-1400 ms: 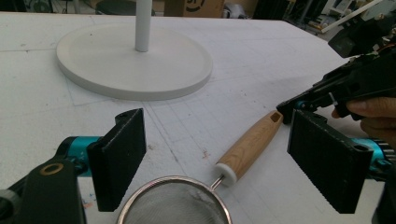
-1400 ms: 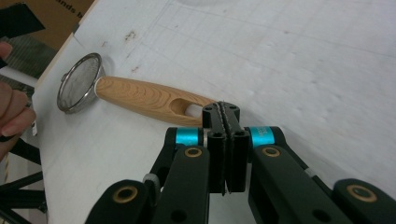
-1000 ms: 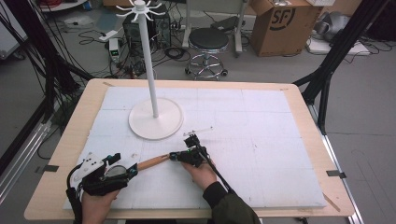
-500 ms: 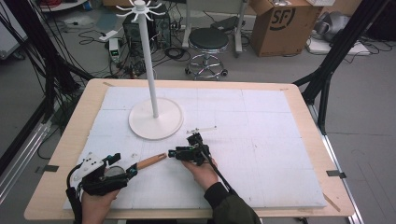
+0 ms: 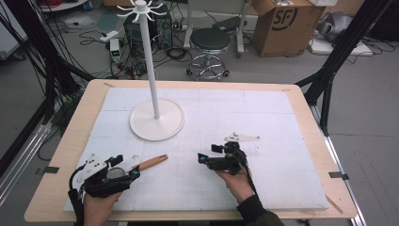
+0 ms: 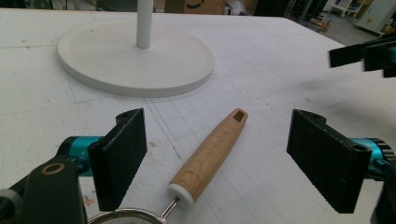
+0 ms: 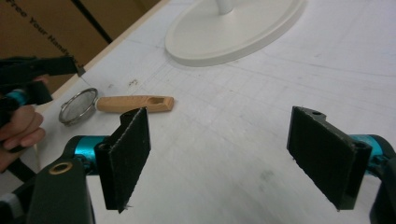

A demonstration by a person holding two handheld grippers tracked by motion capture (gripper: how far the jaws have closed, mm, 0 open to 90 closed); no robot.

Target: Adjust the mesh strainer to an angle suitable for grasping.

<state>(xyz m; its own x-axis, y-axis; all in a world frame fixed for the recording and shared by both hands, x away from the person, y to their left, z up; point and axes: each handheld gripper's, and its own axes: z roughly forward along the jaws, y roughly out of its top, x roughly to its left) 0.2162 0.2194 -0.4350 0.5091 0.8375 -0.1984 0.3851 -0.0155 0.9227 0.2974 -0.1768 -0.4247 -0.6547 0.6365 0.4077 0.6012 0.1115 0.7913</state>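
The left gripper (image 5: 126, 170) sits at the near left of the worktop (image 5: 56, 165), its fingers (image 6: 120, 154) spread wide and pressing on nothing; the small strainer (image 7: 78, 112) lies flat on the white foam mat (image 5: 282, 141) right in front of it, mesh bowl close to the gripper and the wooden handle (image 6: 210, 154) running away between the two fingers without touching either. The strainer looks light and should lift with little effort, though the wire mesh is thin and would probably dent if squeezed, and the narrow metal neck between bowl and handle looks like the weak spot. The handle is the place to take it: stiff, rounded wood, thick enough for the pads to bite and not likely to be slippery, with a slotted hole at its far end that suggests hanging on the white stand (image 5: 156, 121) farther back. A grip near the middle of the handle should keep the bowl from tipping down. To the right, well apart from the handle's tip, the right gripper (image 5: 207, 155) points back toward the strainer; its fingers (image 7: 126, 154) have just been opening and now stand wide apart with only bare mat between them, so it holds nothing.
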